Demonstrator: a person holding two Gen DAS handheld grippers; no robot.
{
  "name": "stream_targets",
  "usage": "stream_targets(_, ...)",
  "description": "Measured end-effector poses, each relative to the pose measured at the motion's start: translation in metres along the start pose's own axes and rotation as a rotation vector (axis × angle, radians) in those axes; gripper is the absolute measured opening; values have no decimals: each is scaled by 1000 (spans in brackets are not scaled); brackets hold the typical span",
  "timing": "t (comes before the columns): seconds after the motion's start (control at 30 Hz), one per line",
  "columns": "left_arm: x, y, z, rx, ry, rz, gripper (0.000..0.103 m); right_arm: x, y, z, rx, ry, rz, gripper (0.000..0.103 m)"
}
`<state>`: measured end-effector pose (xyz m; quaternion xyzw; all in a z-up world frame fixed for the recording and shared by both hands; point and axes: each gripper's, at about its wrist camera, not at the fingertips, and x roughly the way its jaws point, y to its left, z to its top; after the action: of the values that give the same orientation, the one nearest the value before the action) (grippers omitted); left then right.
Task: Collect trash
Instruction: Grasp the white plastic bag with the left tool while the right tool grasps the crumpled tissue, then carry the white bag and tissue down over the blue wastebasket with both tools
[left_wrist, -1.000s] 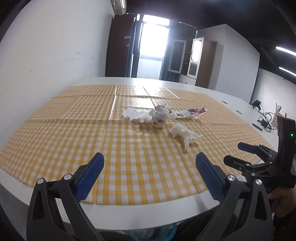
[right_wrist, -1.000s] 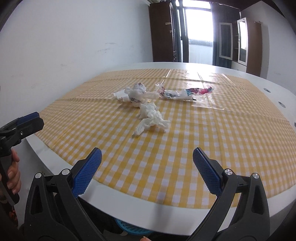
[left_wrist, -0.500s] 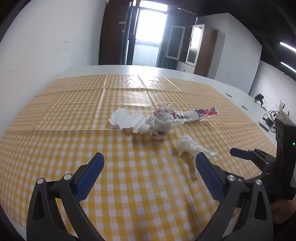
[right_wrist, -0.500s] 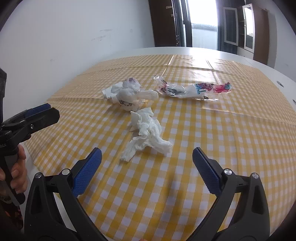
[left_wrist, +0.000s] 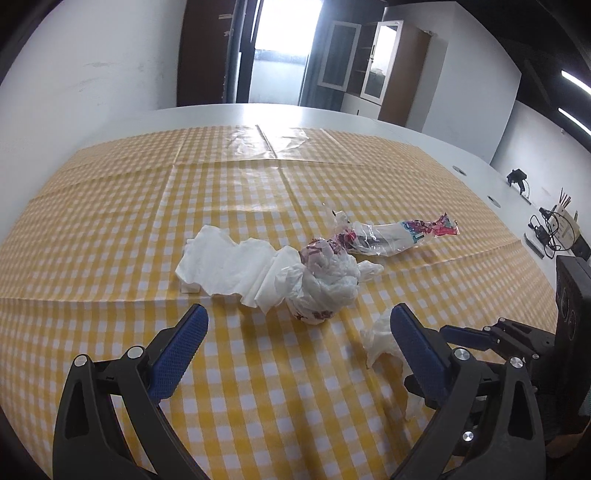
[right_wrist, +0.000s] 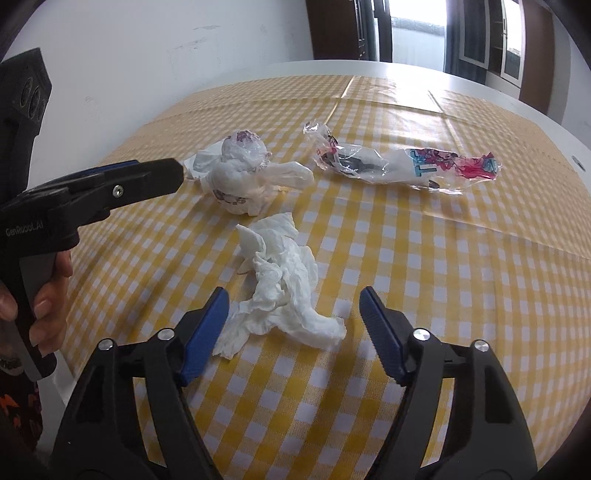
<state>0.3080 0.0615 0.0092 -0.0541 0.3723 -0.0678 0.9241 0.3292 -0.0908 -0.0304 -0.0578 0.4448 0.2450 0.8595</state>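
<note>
The crumpled tissue (right_wrist: 280, 291) lies on the checked cloth (right_wrist: 461, 280) of the counter, between the pads of the right claw (right_wrist: 293, 332), whose jaws are closing and do not yet press it. It is judged very light and soft, easily crushed, so it is best taken at its thick middle. The left claw (left_wrist: 295, 343) is held wide and empty, before the balled plastic bag (left_wrist: 325, 284) and the flat napkin (left_wrist: 225, 262). The clear wrapper (right_wrist: 399, 166) looks slippery. No container is seen.

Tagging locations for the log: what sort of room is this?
Probably an office or meeting room, not a home kitchen: a long white table under a yellow checked cloth, glass-door cabinets, and chargers and cables at the table's edge.
</note>
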Motion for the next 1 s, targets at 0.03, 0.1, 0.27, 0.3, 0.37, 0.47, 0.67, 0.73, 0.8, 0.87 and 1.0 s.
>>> stream_targets(0.03,5,-3,3,13,6,0,97,2,-2,0,5,5,1,56)
stream_targets(0.1,15,-8,7,37,14,-1,96,5,-4,-3,8,15,-4,44)
stream_targets(0.27,37,-14,13,64,33,7,90,2,-14,-8,33,8,15,11)
stream_targets(0.3,40,-15,14,61,38,7,88,1,-16,-10,36,5,21,10)
stream_targets(0.37,42,-15,14,41,32,2,75,-3,-19,-13,31,-5,17,8)
stream_targets(0.47,43,-16,12,21,35,-4,53,-8,-22,-18,40,-22,26,6)
stream_targets(0.67,14,-11,5,-40,-36,-23,46,-27,-24,-26,59,-73,38,6)
stream_targets(0.73,0,-6,-1,-81,-61,-53,45,-34,-25,-29,63,-86,41,6)
stream_targets(0.8,-15,-4,-8,-102,-84,-78,45,-40,-22,-33,64,-108,36,6)
stream_targets(0.87,-32,-1,-18,-116,-111,-84,45,-50,-20,-39,66,-133,36,6)
stream_targets(1.0,-62,4,-42,-151,-135,-82,45,-63,-15,-47,72,-159,54,6)
